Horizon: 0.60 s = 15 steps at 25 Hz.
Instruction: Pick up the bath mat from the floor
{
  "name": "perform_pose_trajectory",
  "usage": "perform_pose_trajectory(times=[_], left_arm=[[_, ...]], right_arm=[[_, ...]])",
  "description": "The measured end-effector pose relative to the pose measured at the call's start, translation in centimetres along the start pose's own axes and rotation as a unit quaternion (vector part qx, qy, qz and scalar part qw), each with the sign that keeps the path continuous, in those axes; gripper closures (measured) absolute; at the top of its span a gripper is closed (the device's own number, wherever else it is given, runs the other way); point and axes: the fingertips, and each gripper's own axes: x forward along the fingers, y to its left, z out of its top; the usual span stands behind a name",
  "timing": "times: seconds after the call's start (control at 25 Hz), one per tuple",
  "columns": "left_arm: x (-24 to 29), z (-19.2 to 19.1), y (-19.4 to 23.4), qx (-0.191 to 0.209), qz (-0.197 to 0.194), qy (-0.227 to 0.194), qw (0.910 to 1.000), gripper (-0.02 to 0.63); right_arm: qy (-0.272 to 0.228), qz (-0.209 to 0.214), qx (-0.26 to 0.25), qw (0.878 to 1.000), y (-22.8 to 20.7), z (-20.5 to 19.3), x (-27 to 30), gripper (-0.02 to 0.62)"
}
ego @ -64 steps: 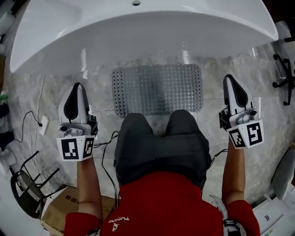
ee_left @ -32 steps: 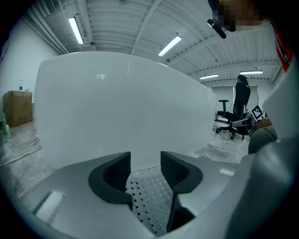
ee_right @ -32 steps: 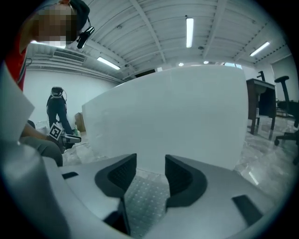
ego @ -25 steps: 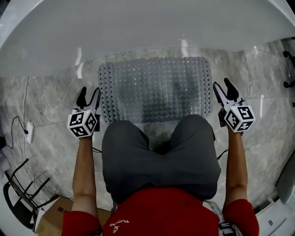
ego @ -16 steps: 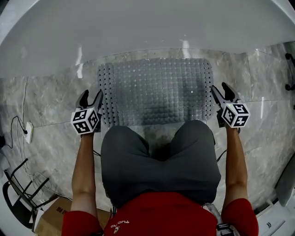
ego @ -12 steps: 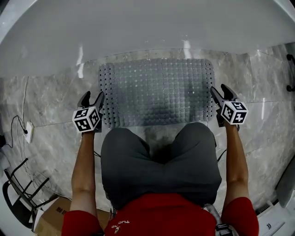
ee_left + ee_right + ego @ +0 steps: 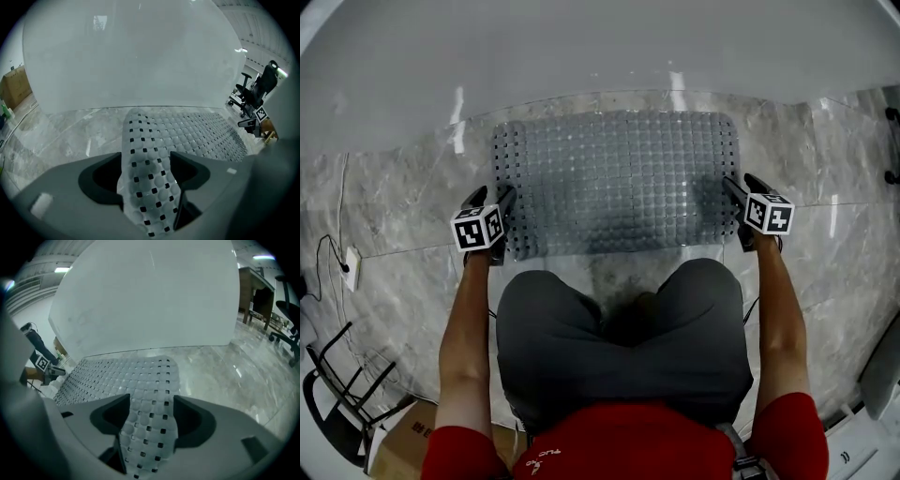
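Left claw [image 7: 490,198] and right claw [image 7: 739,187] have closed in since half a second ago. Each now straddles a short edge of the bath mat [image 7: 619,178]. Both jaws are spread and opening (mat between them, not pinched). The mat lies on the floor [image 7: 394,253].

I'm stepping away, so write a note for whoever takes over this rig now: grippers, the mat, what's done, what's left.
Left gripper: jaws opening, left edge of the bath mat between them, not clamped.
Right gripper: jaws opening, the mat's right edge between them, not clamped.
Mat: lies on the floor beside the tub.
Done: both grippers set at the mat's short ends.
Left: close both, lift the mat.
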Motion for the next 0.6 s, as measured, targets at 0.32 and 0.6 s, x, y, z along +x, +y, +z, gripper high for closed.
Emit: perform_pose_trajectory(times=[0.32, 0.6], left_arm=[[1.4, -2.1, 0.2, 0.008, -0.006, 0.046, 0.9989, 0.284], [2.5, -3.4, 0.2, 0.000, -0.008, 0.076, 0.9970, 0.278]], right_arm=[[0.036, -0.004, 0.012, 0.999, -1.4, -2.0, 1.8, 0.330], [0.063, -0.020, 0.019, 0.998, -2.6, -3.5, 3.1, 0.318]])
